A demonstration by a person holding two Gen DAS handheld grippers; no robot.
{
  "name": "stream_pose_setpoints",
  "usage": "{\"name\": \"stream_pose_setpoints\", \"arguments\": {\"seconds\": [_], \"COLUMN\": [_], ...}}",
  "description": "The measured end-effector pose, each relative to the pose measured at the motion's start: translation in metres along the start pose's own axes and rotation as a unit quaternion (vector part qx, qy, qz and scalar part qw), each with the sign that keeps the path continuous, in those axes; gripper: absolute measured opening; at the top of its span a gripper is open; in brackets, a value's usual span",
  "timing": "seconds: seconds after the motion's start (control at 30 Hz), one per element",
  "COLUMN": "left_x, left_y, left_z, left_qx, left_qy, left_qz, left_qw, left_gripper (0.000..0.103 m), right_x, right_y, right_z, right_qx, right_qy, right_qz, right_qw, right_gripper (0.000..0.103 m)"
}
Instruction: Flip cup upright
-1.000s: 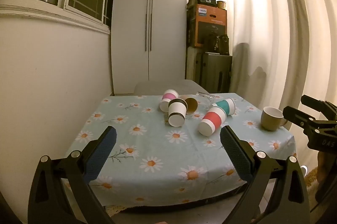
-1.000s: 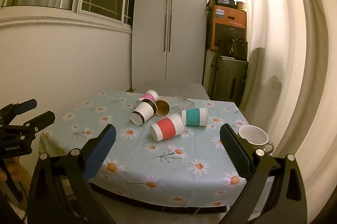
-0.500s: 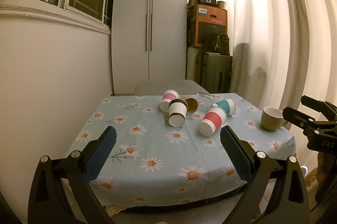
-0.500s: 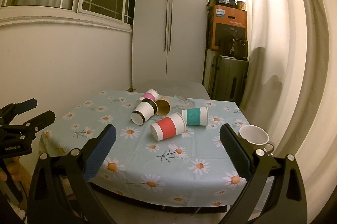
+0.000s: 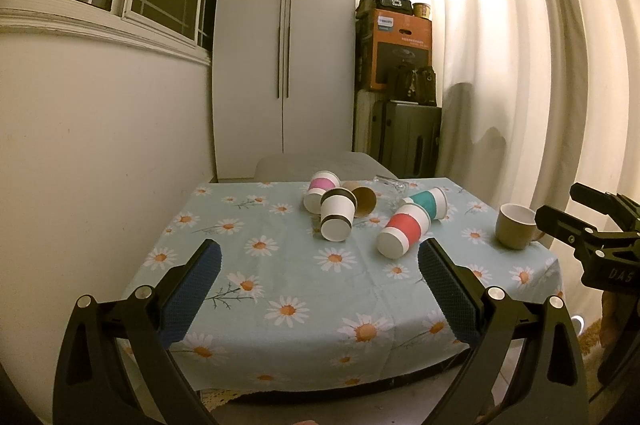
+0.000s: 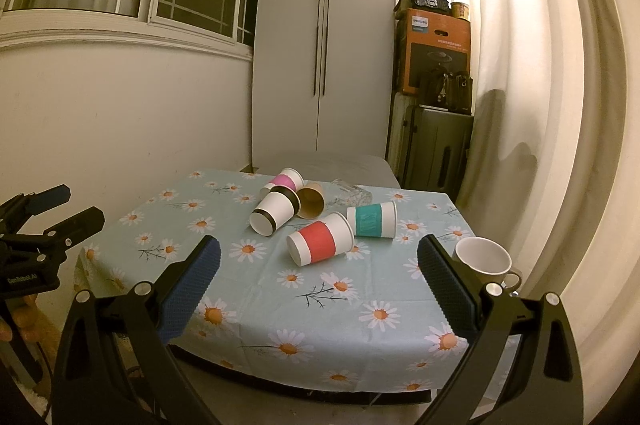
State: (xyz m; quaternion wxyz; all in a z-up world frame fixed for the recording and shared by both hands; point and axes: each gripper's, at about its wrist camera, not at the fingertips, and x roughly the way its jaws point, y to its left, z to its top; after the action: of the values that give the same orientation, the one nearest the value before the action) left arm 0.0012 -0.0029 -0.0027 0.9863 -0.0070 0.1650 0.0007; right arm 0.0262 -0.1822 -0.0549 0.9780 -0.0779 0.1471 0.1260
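Several paper cups lie on their sides in the middle of the daisy tablecloth [image 5: 280, 277]: a red-banded cup [image 5: 403, 230] [image 6: 320, 239], a teal-banded cup [image 5: 428, 202] [image 6: 372, 219], a black-banded cup [image 5: 337, 214] [image 6: 275, 210], a pink-banded cup [image 5: 320, 186] [image 6: 285, 180] and a brown cup [image 5: 362, 201] [image 6: 311, 200]. A clear glass [image 5: 390, 187] [image 6: 352, 194] lies behind them. My left gripper [image 5: 318, 289] is open and empty, short of the table's near edge. My right gripper [image 6: 318, 289] is open and empty too, also back from the table.
A beige mug [image 5: 516, 231] [image 6: 485, 261] stands upright at the table's right edge. A white wall runs along the left side. A white wardrobe [image 5: 284, 65], a grey chair back [image 5: 312, 165] and stacked boxes [image 5: 400, 57] stand behind. Curtains hang at the right.
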Motion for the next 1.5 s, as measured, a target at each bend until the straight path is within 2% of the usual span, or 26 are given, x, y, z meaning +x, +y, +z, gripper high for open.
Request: {"name": "stream_pose_setpoints", "arguments": {"seconds": [1.5], "left_x": [-0.001], "left_y": [-0.004], "left_z": [0.003], "left_qx": [-0.004], "left_qy": [0.0], "left_qz": [0.0], "left_qw": [1.0], "left_gripper": [0.096], "right_x": [0.01], "right_y": [0.001], "right_z": [-0.004], "right_qx": [-0.007], "right_qy": [0.012], "right_qz": [0.009], "right_qw": [1.0], "right_gripper": [0.098]}}
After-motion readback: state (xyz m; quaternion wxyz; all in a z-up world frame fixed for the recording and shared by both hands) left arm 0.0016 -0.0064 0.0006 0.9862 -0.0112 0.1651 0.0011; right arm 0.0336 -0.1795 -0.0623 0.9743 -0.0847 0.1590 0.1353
